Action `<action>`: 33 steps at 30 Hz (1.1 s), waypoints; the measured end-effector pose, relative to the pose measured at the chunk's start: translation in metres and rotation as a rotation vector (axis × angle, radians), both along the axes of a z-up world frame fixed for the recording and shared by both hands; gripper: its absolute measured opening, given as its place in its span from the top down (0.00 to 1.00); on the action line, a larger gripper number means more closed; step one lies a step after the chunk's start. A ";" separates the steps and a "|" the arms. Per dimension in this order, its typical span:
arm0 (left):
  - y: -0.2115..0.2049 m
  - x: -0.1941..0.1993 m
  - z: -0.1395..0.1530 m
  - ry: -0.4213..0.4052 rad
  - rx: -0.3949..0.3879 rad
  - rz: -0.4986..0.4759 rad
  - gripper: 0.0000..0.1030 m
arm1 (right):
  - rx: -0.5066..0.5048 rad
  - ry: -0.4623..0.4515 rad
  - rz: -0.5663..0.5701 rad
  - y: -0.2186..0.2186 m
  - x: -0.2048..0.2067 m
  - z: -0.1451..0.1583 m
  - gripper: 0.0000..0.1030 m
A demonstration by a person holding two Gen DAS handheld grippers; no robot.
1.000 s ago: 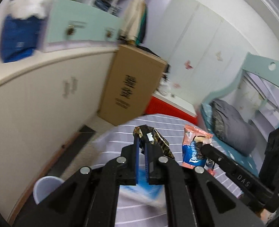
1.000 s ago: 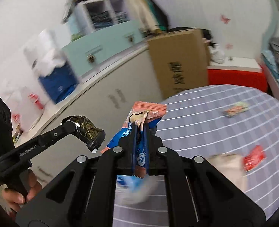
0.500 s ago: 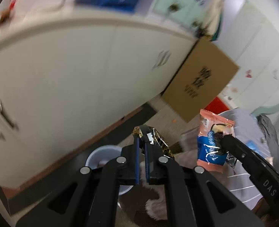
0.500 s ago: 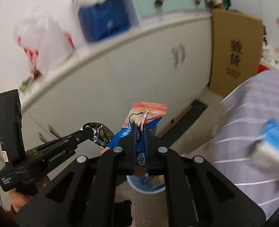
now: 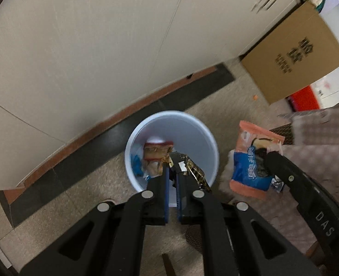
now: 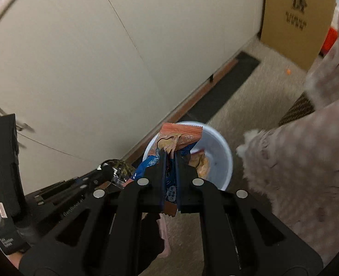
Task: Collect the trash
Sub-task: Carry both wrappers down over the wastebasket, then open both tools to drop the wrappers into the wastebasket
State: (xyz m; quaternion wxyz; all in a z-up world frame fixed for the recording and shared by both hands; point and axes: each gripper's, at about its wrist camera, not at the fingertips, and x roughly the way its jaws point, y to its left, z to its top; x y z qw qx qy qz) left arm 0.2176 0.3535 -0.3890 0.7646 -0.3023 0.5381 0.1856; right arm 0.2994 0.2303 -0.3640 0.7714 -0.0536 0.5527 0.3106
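Left wrist view: left tongs [image 5: 172,179] clamped on a dark gold wrapper [image 5: 192,172] above the white bin [image 5: 206,138], which already holds trash. Right tongs [image 6: 169,161] pinch a blue-and-orange snack packet [image 6: 181,135] over it; both drops look outstanding.

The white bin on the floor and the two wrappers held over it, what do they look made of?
The white bin looks like smooth, matte plastic: thin even wall, no seams. The dark gold wrapper in the left gripper seems metallised foil, crinkled and glinting. The pink and blue snack packet in the right gripper looks like glossy printed plastic film with a crimped, serrated edge.
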 end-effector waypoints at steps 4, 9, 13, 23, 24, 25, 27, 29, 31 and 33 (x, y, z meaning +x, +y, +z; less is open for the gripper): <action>0.001 0.002 -0.030 0.054 -0.028 -0.010 0.95 | -0.014 0.091 -0.020 0.003 0.012 -0.038 0.92; -0.003 0.010 -0.049 0.085 -0.030 -0.026 0.95 | -0.022 0.152 -0.050 -0.004 0.022 -0.064 0.80; -0.006 0.016 -0.059 0.099 -0.031 -0.039 0.95 | -0.036 0.166 -0.070 -0.009 0.027 -0.078 0.68; -0.009 0.020 -0.062 0.109 -0.028 -0.049 0.95 | -0.042 0.164 -0.068 -0.014 0.026 -0.084 0.55; -0.008 0.021 -0.062 0.108 -0.028 -0.051 0.95 | -0.042 0.161 -0.072 -0.014 0.025 -0.084 0.55; -0.009 0.022 -0.061 0.107 -0.026 -0.052 0.95 | -0.044 0.157 -0.077 -0.013 0.024 -0.082 0.55; -0.010 0.023 -0.058 0.103 -0.023 -0.055 0.95 | -0.049 0.134 -0.092 -0.016 0.024 -0.079 0.55; -0.011 0.024 -0.055 0.099 -0.021 -0.055 0.95 | -0.058 0.103 -0.111 -0.019 0.024 -0.073 0.55; -0.011 0.025 -0.051 0.094 -0.018 -0.056 0.95 | -0.058 0.095 -0.122 -0.023 0.025 -0.070 0.55; -0.013 0.026 -0.046 0.088 -0.011 -0.056 0.94 | -0.054 0.083 -0.135 -0.027 0.025 -0.066 0.55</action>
